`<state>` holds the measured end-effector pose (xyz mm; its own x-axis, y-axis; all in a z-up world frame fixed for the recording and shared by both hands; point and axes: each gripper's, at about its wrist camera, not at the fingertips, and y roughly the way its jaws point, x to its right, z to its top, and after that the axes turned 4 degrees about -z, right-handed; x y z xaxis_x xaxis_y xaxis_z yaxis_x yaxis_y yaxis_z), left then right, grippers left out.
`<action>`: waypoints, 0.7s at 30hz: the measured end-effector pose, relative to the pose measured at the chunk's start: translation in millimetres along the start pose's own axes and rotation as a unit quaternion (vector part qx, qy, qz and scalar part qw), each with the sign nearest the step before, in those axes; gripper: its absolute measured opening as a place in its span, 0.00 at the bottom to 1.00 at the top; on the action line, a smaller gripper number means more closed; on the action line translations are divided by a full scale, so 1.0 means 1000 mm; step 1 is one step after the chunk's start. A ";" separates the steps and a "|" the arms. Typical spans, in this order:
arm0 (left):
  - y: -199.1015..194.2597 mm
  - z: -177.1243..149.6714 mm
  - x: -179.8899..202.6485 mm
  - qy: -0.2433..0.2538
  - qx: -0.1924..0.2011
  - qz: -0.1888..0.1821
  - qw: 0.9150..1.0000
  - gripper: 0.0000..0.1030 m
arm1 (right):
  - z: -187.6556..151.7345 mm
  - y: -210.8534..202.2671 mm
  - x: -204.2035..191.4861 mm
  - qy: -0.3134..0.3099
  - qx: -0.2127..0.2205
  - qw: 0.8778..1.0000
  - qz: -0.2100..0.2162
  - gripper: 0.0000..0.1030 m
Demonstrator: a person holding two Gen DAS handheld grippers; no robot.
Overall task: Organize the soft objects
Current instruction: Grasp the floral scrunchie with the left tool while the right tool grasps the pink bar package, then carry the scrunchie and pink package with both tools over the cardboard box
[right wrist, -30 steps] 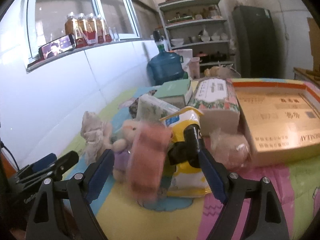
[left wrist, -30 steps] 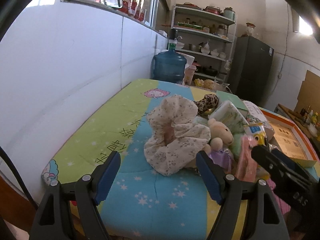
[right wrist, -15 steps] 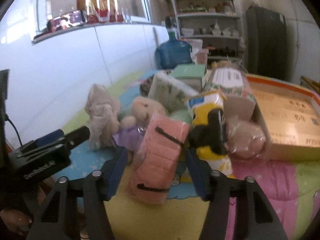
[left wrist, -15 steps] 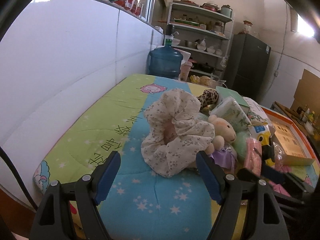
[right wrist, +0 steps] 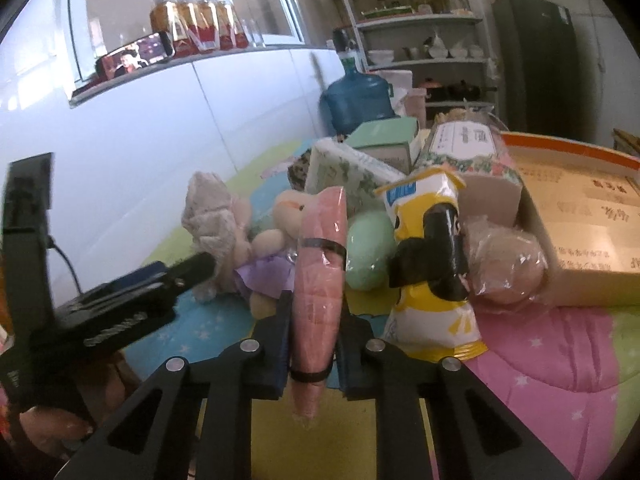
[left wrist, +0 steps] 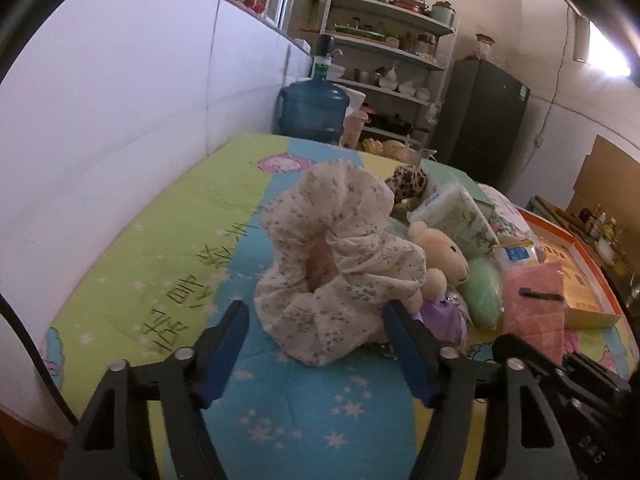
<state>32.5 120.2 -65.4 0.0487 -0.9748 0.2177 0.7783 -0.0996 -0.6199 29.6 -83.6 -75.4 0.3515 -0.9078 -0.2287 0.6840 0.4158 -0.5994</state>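
Floral cloth bundle (left wrist: pixel 334 268) sits just ahead of the left gripper (left wrist: pixel 316 344), between its spread jaws, which have just been narrowing, pads not touching. Pink sponge pack (right wrist: pixel 320 276) stands edge-on, pinched in the right gripper (right wrist: pixel 314 344).

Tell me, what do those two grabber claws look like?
Both are black plastic. The left gripper and right gripper each have two long fingers with triangle cut-outs, silver screws, and dark blue pads inside. White lettering marks the side, and a black cable trails off.
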 end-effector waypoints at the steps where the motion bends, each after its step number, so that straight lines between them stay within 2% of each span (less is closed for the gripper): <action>1: 0.002 0.000 -0.001 -0.006 -0.002 -0.010 1.000 0.57 | 0.000 -0.001 0.001 0.000 0.001 1.000 0.001 0.18; 2: 0.003 0.000 -0.002 -0.010 -0.002 -0.019 1.000 0.53 | 0.001 -0.001 -0.001 0.000 0.001 1.000 0.001 0.17; 4: 0.002 0.000 -0.001 -0.010 0.002 -0.030 0.999 0.24 | 0.001 -0.003 -0.001 -0.001 0.003 1.000 0.002 0.17; 6: -0.001 0.001 0.003 0.000 0.011 -0.019 1.000 0.07 | 0.001 -0.003 -0.002 -0.003 0.005 1.000 0.003 0.17; 10: -0.010 0.001 0.005 0.006 0.025 -0.033 0.999 0.03 | -0.001 -0.006 -0.002 -0.006 0.009 1.000 0.007 0.17; 21: -0.041 0.008 0.012 0.018 0.067 -0.043 0.997 0.02 | -0.001 -0.017 0.002 -0.002 0.022 1.000 0.014 0.17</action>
<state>6.7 113.8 -31.4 -0.0423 -0.9704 0.2378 0.8551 -0.1582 -0.4937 18.0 -92.6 -66.6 0.3730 -0.8958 -0.2418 0.7015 0.4429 -0.5583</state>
